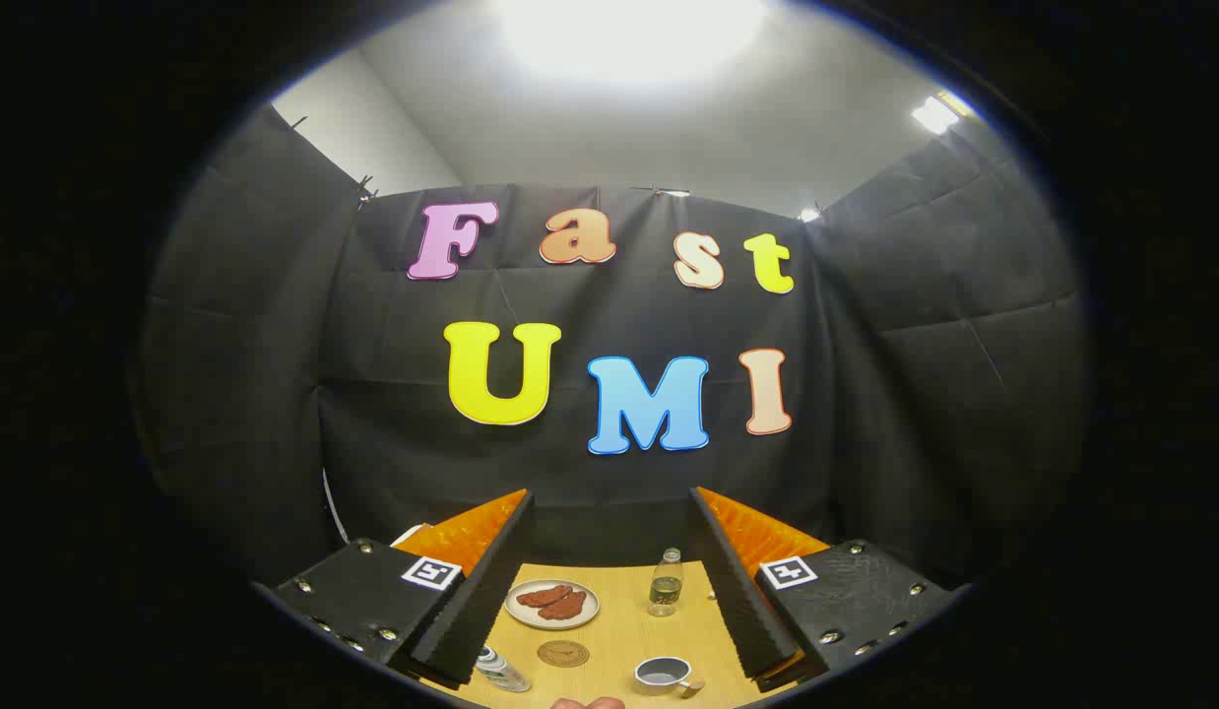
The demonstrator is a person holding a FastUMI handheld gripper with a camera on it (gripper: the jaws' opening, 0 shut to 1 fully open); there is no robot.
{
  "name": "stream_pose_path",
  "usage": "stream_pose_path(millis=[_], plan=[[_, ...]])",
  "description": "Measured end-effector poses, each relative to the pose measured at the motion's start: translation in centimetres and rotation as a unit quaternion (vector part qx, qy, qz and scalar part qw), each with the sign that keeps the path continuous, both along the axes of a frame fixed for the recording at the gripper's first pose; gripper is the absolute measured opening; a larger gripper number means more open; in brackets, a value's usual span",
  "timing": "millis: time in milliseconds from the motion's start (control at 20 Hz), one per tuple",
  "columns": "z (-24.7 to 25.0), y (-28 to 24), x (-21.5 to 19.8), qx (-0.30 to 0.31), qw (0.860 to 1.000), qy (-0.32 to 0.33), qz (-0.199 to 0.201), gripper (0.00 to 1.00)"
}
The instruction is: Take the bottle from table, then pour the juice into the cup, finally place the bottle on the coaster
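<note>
Bottle (666, 583) is standing upright toward the far edge of the worktop (609, 630), a bit right of middle, cap on, with what looks like a little pale juice in the bottom half. Nothing touching it yet, so I'd call this the very first step: I haven't taken it from the table.

My gripper (609, 591) is held well back and above, jaws spread wide with nothing between the pads. The bottle sits ahead of the fingers, closer to the right finger (739, 601) than the left one (472, 611).

The cup (664, 674) is at the near edge, almost straight in front of the bottle from where I'm looking, handle pointing right. The coaster (563, 653) is left of the cup, near the middle of the worktop. A plate (516, 612) with a couple of brownish pieces on it is behind the coaster, left of the bottle. There's also a second bottle or can lying on its side (501, 670) by the left finger at the near edge. Can't tell what it is.

Next move, I reckon: drop down and go forward, shifting slightly right so the bottle lands centred between the pads, and pass over the cup without clipping it. Then close around the body, not the cap.
</note>
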State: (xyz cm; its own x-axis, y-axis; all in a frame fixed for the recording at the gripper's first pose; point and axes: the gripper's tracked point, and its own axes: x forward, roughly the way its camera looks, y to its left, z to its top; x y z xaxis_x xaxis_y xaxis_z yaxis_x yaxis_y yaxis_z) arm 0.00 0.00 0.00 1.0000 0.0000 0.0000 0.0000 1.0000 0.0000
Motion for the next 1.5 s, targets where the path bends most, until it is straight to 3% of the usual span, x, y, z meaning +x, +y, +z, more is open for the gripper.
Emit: stream_pose_path(millis=[1100,1500], plan=[[-2.9,1.8,0.0,-0.015,0.999,0.02,0.021,0.95],[-4.3,1.9,-0.2,-0.01,1.0,0.01,0.003,0.95]])
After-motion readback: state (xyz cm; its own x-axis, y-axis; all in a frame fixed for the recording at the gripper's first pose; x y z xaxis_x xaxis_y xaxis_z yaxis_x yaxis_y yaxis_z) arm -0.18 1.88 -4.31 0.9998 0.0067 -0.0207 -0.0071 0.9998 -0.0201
